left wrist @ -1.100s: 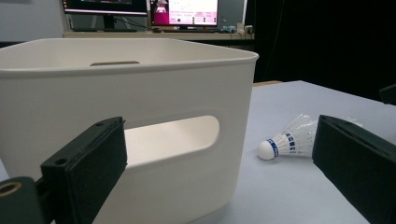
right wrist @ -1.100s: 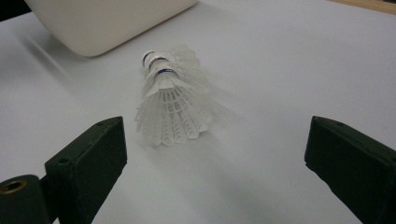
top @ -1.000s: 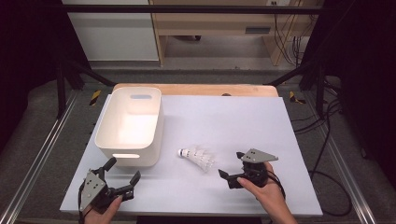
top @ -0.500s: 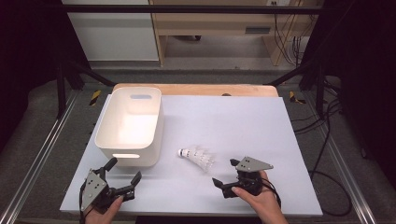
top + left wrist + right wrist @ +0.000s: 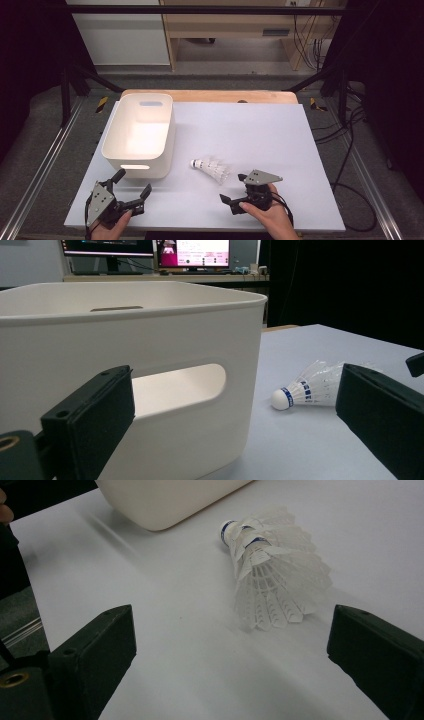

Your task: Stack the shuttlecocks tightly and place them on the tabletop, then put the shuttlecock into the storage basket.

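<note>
A white feathered shuttlecock lies on its side on the white tabletop, cork toward the white plastic bin. My right gripper is open just in front of its skirt, not touching it. In the right gripper view the shuttlecock lies a short way beyond the spread jaws, skirt nearest. My left gripper is open at the front left, facing the bin's near wall. In the left gripper view, the bin with its handle slot stands close and the shuttlecock lies to its right.
A wooden strip runs along the table's far edge. Metal rails flank both sides. Dark floor and cables lie off to the right. The bin has nothing inside that I can see. White tabletop stretches to the right of the shuttlecock.
My right gripper has shifted left and toward the front edge, turning its open jaws toward the shuttlecock's skirt. The left gripper, bin and shuttlecock have not moved.
</note>
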A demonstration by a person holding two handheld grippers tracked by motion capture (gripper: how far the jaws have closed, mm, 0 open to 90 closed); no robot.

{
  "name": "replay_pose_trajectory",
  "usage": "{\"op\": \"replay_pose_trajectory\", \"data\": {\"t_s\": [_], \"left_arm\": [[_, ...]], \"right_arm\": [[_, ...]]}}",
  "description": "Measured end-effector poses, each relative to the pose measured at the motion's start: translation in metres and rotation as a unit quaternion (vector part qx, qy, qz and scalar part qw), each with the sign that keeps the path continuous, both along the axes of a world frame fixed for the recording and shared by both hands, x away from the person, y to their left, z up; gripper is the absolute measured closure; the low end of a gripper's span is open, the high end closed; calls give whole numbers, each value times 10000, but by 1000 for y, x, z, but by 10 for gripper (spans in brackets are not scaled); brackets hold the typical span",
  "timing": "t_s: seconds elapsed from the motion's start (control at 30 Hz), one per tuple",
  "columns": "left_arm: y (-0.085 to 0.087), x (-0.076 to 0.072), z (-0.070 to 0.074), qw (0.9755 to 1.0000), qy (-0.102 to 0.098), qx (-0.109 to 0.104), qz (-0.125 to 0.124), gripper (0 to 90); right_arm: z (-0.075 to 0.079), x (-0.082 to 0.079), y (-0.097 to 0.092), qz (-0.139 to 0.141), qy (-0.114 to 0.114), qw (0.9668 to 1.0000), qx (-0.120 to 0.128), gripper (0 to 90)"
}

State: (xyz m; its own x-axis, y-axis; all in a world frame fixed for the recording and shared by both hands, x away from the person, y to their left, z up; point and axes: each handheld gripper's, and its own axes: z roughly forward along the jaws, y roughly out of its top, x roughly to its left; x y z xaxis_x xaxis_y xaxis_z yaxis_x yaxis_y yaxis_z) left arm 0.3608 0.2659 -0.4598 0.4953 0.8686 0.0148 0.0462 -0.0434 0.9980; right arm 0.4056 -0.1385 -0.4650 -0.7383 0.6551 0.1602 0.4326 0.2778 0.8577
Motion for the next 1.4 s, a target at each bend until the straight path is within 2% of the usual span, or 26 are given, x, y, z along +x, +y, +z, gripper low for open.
{"op": "replay_pose_trajectory", "data": {"t_s": [0.4, 1.07, 1.4], "left_arm": [[1, 0, 0, 10000, -3, -16, 22, 24], [2, 0, 0, 10000, -23, -41, 31, 24], [2, -1, 1, 10000, -51, -42, 21, 24]], "right_arm": [[-6, 16, 17, -67, 130, 9999, -44, 59], [-9, 21, 37, 36, 221, 9994, -264, 101], [-9, 25, 45, -9, 290, 9991, -294, 143]]}}
